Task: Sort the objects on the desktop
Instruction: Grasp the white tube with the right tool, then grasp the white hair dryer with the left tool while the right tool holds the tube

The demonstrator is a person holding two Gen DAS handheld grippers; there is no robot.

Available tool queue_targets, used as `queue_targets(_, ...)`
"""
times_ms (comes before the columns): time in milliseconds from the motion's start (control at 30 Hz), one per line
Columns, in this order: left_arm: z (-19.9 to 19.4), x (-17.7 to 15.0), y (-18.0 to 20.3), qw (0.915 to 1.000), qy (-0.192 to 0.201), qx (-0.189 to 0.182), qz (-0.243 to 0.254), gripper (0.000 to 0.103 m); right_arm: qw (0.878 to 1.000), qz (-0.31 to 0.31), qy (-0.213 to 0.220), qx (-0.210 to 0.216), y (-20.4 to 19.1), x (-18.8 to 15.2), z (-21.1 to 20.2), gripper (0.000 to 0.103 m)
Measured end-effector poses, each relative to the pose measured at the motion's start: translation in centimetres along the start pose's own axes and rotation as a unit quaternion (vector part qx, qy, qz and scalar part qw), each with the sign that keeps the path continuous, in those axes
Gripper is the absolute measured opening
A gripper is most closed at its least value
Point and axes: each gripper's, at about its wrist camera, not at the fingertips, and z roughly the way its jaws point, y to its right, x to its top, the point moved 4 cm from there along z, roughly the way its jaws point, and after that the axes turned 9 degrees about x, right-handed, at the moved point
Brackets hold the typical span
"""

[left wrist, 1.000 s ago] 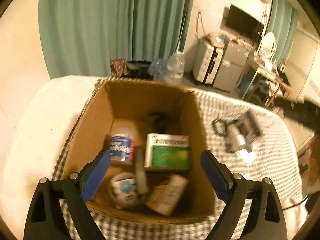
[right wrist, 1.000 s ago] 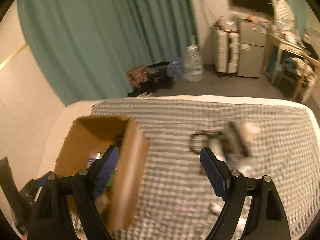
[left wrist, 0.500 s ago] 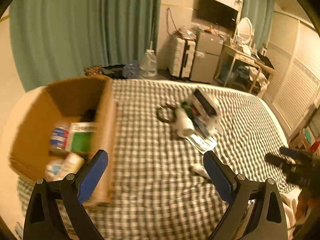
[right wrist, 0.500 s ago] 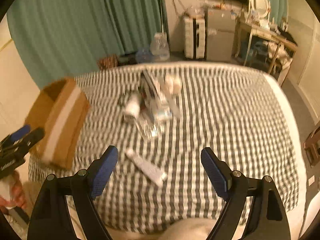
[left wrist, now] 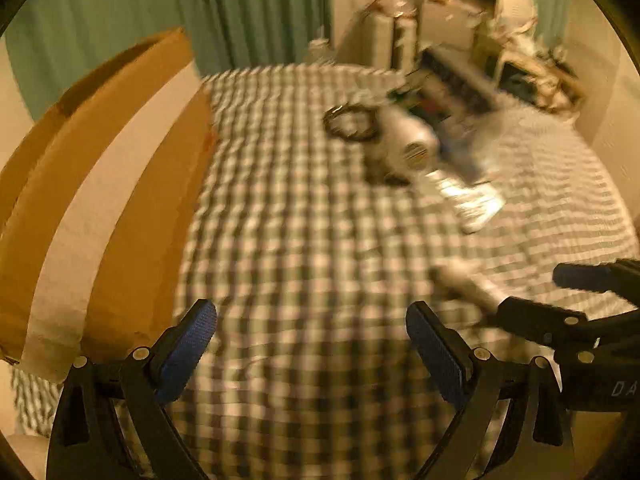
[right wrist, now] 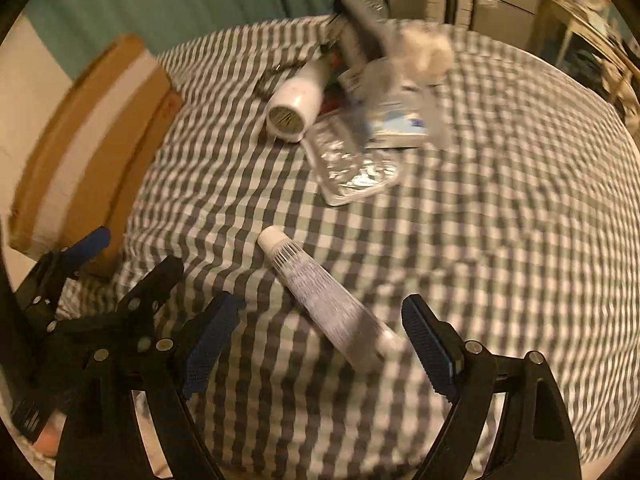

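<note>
A white tube [right wrist: 324, 296] lies on the checked cloth [right wrist: 500, 240], its lower end between the wide-apart fingers of my right gripper [right wrist: 320, 340], which stands open just above it. In the left wrist view the same tube [left wrist: 468, 284] is blurred, with the right gripper [left wrist: 560, 296] over it. My left gripper [left wrist: 312, 344] is open over bare cloth, beside the cardboard box [left wrist: 100, 200]. Farther back lies a pile: a white bottle [right wrist: 300, 96] on its side, a foil packet [right wrist: 352, 160], a dark case [right wrist: 360, 32] and a black cable loop [left wrist: 352, 120].
The cardboard box [right wrist: 88, 140] stands at the cloth's left edge, its outer wall towards me. Green curtains [left wrist: 200, 8] hang behind it. Cabinets and a cluttered desk [left wrist: 520, 52] stand at the back right of the room.
Both grippers have come down and swung from over the box to the cloth. The left one now faces the box's outer wall; the right one has closed in on the tube.
</note>
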Motion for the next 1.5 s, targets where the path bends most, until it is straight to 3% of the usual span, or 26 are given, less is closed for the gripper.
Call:
queue_targets(100,1.8,-0.4,-0.8,0.9991,-0.038,-0.010,-0.018,0.098,1.000,-0.018,-0.023,0.002,-0.6,0.7,2.3,0.078)
queue_targets(267,2.2,-0.3,0.1,0.9992,-0.034,-0.019,0.003,0.098,0.999,-0.005,-0.041,0.010,0.5,0.6,4.5,0.057)
queue_targets(333,2.5,0.2,0.7,0.9994,-0.031,-0.006,0.016,0.098,1.000,0.003,-0.025,0.010,1.1,0.8,4.0,0.029)
queue_targets(367,2.6,0.6,1.0,0.9993,-0.031,-0.007,0.019,0.098,1.000,0.010,-0.017,0.014,1.3,0.9,3.7,0.024)
queue_targets(500,3.0,2.4,2.0,0.9986,-0.038,-0.038,0.003,0.098,0.997,0.061,0.034,0.026,3.7,1.3,1.6,0.024)
queue_targets(667,3.7,6.8,4.8,0.9917,-0.040,-0.119,-0.025,0.098,0.985,0.132,0.110,0.019,8.1,2.4,-1.3,0.024)
queue_targets(833,4.9,11.4,8.3,0.9921,-0.005,-0.125,0.000,0.098,0.972,0.201,0.115,0.035,11.5,1.8,-1.0,0.025)
queue_targets(900,6.0,12.0,9.1,0.9924,-0.010,-0.122,0.010,0.092,0.972,0.202,0.114,0.026,11.8,1.8,-1.2,0.025)
queue_targets(967,8.1,12.1,9.7,0.9915,-0.046,-0.121,0.016,0.046,0.973,0.199,0.112,0.035,11.6,1.7,-1.0,0.024)
queue_targets(1133,7.4,11.6,9.1,0.9894,-0.032,-0.140,0.019,0.046,0.975,0.196,0.101,0.036,11.4,1.6,0.0,0.025)
queue_targets(1267,4.9,9.5,7.1,0.9878,-0.033,-0.152,0.010,0.046,0.974,0.198,0.113,0.004,11.4,1.5,-0.5,0.024)
queue_targets(1500,-0.3,4.7,3.4,0.9869,-0.030,-0.158,-0.003,0.046,0.972,0.201,0.124,0.011,10.0,0.1,-2.9,0.024)
